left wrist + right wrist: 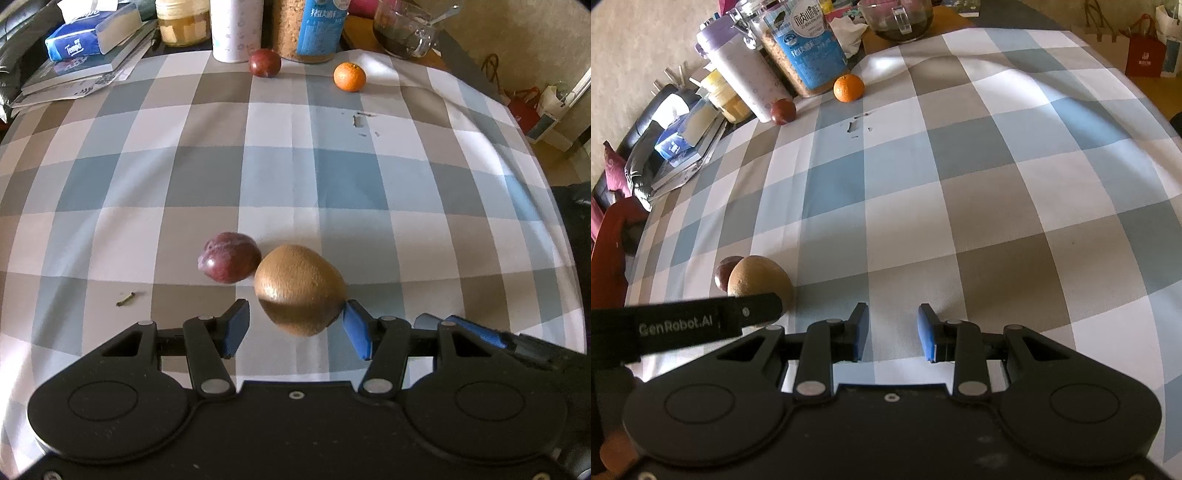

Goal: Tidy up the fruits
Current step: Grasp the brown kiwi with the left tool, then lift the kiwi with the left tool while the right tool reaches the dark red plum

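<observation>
Checkered cloth in blue, grey and white covered the surface point(295, 177), and the fruit was split into two pairs on it. Up close, a kiwi point(300, 290) sat right between the spread fingers of the left gripper point(293, 328), which was open and not clamping anything: the right pad looked like it was just about at the kiwi's skin, the left pad clearly off it. Its long axis ran roughly forward and a bit to the left, away from the gripper, so the jaws would close across the narrow way, I'd say. A dark red plum point(229, 257) was touching the kiwi on its far-left side. Way at the back, a second plum point(264, 62) and a mandarin point(349, 76) sat near each other by the jars. The right gripper point(893, 330) was open too, empty, over bare cloth, with the kiwi off to its left, so the left one was obviously the nearer.
</observation>
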`<state>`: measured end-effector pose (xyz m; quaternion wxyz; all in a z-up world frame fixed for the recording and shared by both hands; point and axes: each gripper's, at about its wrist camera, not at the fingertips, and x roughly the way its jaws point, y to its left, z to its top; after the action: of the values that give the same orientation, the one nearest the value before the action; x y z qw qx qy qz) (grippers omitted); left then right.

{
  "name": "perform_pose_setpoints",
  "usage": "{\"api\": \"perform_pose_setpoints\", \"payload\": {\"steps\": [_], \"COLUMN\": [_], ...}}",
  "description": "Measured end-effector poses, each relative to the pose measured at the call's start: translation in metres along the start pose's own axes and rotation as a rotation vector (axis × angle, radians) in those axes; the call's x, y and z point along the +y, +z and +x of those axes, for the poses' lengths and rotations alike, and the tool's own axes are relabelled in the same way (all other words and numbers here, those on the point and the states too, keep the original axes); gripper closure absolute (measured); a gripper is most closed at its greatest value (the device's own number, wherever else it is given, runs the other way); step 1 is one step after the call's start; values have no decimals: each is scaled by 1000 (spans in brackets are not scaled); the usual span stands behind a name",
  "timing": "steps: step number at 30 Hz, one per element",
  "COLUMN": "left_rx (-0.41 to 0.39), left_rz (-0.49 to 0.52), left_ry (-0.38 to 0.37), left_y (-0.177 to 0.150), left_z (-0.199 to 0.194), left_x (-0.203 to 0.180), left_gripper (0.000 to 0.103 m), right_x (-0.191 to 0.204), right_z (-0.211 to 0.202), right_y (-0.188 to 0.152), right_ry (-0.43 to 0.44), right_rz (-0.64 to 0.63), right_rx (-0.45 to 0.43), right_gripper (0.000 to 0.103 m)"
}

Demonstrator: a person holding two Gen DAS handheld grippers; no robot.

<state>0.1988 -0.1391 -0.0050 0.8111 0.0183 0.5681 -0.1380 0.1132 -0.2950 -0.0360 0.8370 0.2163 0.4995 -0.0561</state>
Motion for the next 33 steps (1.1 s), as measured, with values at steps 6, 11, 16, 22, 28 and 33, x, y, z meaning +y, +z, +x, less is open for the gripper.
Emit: {"api": "perform_pose_setpoints", "payload": {"steps": [6, 11, 16, 22, 28, 33], "left_rx": [-8, 0, 11, 14, 16, 30], "left_rz": [-6, -12, -20, -37, -3, 7], "left_ry": [15, 50, 73, 93, 110, 114], "left_y": [9, 14, 14, 12, 1, -14], "left_z": [8, 20, 25, 29, 24, 15], "left_x": [-7, -12, -14, -14, -13, 5], "left_gripper": [38, 37, 37, 42, 42, 42], "right_x": [-3, -6, -9, -8, -6, -5], "right_z": [-4, -7, -9, -10, -12, -17], "right_y": [-1, -2, -4, -4, -5, -10], "right_ry": [22, 36, 47, 44, 22, 16], "right_rz": [-3, 6, 9, 4, -9, -6], "right_rx": [-20, -23, -26, -32, -33, -23], "right_gripper": [70, 70, 70, 70, 70, 70]}}
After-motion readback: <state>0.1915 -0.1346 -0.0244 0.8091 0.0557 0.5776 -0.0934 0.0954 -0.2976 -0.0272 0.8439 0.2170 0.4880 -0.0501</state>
